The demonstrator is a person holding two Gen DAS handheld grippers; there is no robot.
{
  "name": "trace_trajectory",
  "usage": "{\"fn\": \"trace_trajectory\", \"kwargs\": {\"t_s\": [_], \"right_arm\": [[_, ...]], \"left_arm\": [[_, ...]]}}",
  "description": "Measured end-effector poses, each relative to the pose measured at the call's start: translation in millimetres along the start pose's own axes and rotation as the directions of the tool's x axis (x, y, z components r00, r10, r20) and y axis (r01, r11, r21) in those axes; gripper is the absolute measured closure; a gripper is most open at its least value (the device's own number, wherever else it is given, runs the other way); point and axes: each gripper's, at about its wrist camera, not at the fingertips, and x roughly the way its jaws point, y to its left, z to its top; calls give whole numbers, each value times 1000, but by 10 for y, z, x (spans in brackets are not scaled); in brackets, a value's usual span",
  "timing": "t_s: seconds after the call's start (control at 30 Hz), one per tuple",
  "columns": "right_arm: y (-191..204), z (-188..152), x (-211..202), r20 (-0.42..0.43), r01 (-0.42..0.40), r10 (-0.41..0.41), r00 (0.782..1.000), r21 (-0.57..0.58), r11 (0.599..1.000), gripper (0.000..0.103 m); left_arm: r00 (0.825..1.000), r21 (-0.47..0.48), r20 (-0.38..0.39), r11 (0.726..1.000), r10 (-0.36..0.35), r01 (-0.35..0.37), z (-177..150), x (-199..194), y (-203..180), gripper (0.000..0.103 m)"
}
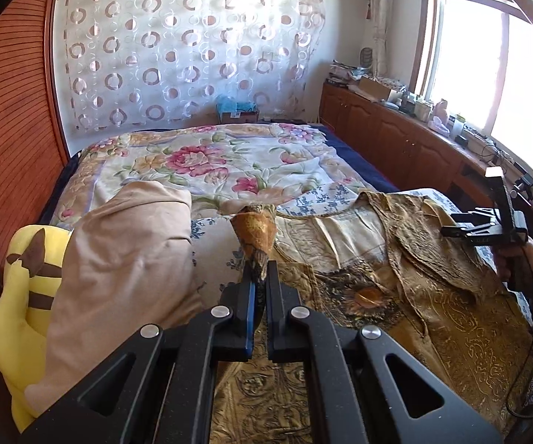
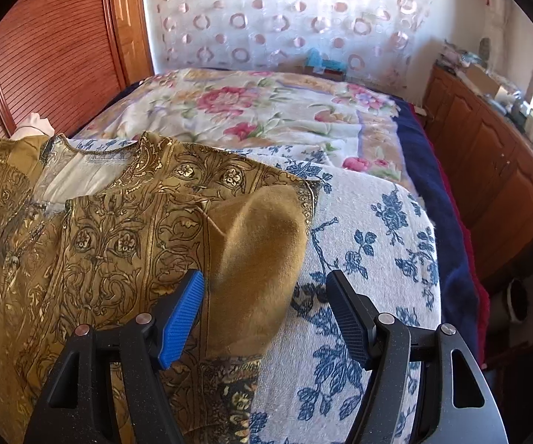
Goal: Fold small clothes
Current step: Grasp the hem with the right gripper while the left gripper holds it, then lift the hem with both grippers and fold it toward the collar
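A gold-brown patterned top lies spread on a white towel with blue flowers on the bed. My left gripper is shut on the top's left sleeve and holds it raised above the cloth. My right gripper is open, its fingers on either side of the folded-over right sleeve, not touching it. The right gripper also shows in the left wrist view at the garment's right edge. The top's pale neck lining faces up.
A beige cloth and a yellow plush toy lie to the left. A floral bedspread covers the far bed. A wooden wardrobe stands left; a cluttered wooden cabinet runs under the window on the right.
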Motion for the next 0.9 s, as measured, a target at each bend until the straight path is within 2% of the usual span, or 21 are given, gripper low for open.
{"fn": "trace_trajectory", "kwargs": {"t_s": [0.1,0.17,0.2,0.27,0.3,0.33,0.47,0.63,0.9], "right_arm": [[-64,66,56,-2,1,-1,1000,-4,1000,33],[-104,115,90,-4,-2,2,1000,1,1000,38],[-111,136,101,-7,-1,1,1000,2,1000,44],[-85,160,100,-9,-18,18,1000,-8,1000,68],[-57,164,93,-15,-26,26,1000,-19,999,91],[-15,158,85,-24,-14,13,1000,-33,999,97],[144,90,-177,57,50,-45,997,-105,993,99],[199,-98,-768,185,34,-21,983,-67,997,99],[363,-666,-1548,286,-5,23,958,-65,998,99]], "left_arm": [[1000,4,13,1000,-12,12,-26,-74,-61,98],[1000,8,21,1000,-18,18,-50,-137,-99,98],[999,7,26,1000,-20,19,-62,-169,-108,98],[999,6,35,1000,-20,20,-88,-229,-120,98],[999,6,39,1000,-18,18,-100,-262,-127,98],[999,7,48,1000,-13,13,-121,-321,-130,98],[997,-7,82,1000,1,-1,-194,-537,-93,98],[993,-42,115,999,14,-9,-356,-823,-4,98],[985,-79,169,996,41,-28,-686,-1345,112,98]]}}
